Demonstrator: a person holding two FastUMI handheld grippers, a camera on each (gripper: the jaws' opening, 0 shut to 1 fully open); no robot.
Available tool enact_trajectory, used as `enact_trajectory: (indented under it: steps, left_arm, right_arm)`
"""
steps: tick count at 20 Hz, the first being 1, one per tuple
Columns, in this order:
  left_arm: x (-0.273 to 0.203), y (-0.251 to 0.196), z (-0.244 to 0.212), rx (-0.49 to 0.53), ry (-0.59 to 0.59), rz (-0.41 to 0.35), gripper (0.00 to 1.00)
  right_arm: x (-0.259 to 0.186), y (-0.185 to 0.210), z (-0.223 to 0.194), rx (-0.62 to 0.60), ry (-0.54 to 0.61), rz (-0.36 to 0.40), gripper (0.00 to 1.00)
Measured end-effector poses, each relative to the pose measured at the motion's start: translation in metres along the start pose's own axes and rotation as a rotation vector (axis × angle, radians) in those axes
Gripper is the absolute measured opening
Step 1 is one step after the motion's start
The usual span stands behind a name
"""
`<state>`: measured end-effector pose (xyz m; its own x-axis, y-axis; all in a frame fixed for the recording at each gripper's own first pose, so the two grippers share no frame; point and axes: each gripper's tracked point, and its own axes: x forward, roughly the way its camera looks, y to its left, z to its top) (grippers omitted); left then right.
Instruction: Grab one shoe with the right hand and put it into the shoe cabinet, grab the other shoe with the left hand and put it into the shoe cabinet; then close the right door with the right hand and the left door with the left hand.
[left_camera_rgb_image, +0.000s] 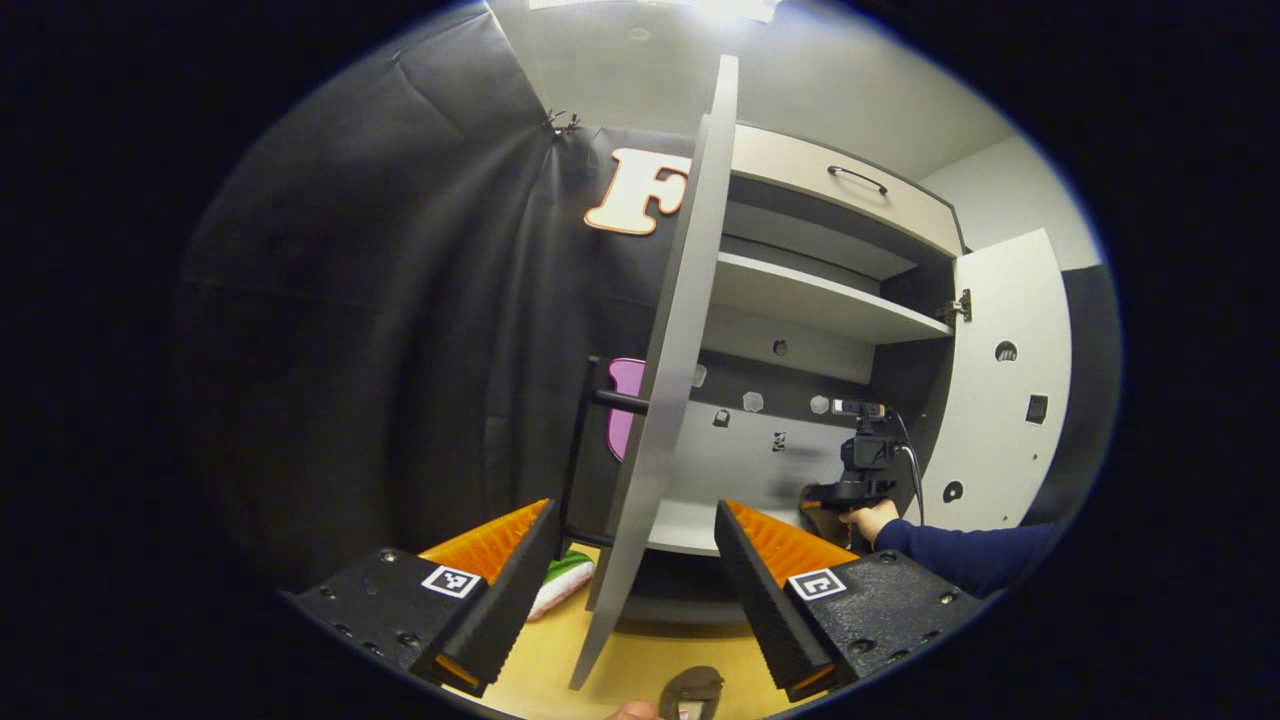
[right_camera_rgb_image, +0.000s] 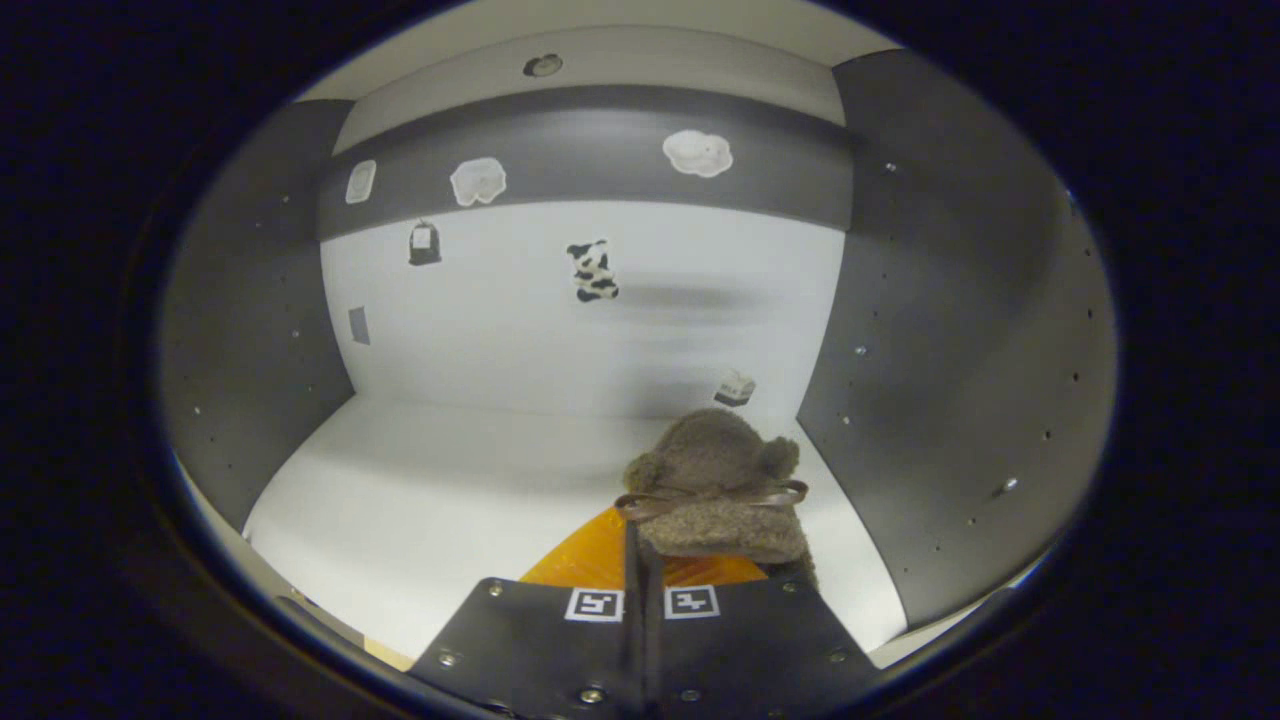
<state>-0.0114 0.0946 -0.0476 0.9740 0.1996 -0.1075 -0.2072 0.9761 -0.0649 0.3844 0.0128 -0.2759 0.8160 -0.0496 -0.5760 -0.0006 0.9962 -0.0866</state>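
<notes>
Gripping a fuzzy brown shoe (right_camera_rgb_image: 715, 490), the right gripper (right_camera_rgb_image: 640, 560) is seen with fingers pressed together on its heel edge, lower centre of the right gripper view, inside the shoe cabinet (right_camera_rgb_image: 480, 500). The left gripper (left_camera_rgb_image: 635, 560) is held with fingers wide apart, the left door (left_camera_rgb_image: 665, 400) edge between them. Another shoe (left_camera_rgb_image: 692, 690) is noted at bottom centre.

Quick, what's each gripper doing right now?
Left hand-held gripper: open, straddling the left door edge.
Right hand-held gripper: shut on the shoe inside the cabinet.
</notes>
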Motion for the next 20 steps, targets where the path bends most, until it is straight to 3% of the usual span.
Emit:
enact_trajectory:
  steps: [2,5,7,8,10,12,20]
  left_arm:
    - [-0.002,0.002,-0.001,0.021,0.004,0.008,0.92]
    - [-0.005,0.002,-0.003,0.025,0.011,0.01,0.96]
    - [-0.007,0.003,-0.003,0.026,0.009,0.011,0.92]
    - [-0.009,0.002,-0.003,0.028,0.01,0.01,0.96]
    - [-0.013,0.002,-0.004,0.038,0.011,0.007,0.92]
    - [-0.018,0.001,-0.004,0.045,0.011,0.002,0.96]
    - [-0.046,-0.006,-0.003,0.091,0.003,-0.03,0.92]
  right_arm:
    - [0.004,0.004,0.003,-0.003,-0.012,-0.006,0.0]
    - [0.004,0.002,0.0,-0.019,-0.012,-0.019,0.01]
    - [0.0,0.001,-0.004,-0.047,-0.003,-0.015,0.1]
    - [-0.006,0.007,-0.006,-0.062,0.003,0.006,0.23]
    - [-0.015,0.017,-0.007,-0.096,-0.004,0.045,0.51]
    - [-0.029,0.019,-0.004,-0.131,-0.026,0.041,0.68]
    - [-0.101,0.013,0.004,-0.117,-0.092,0.07,0.71]
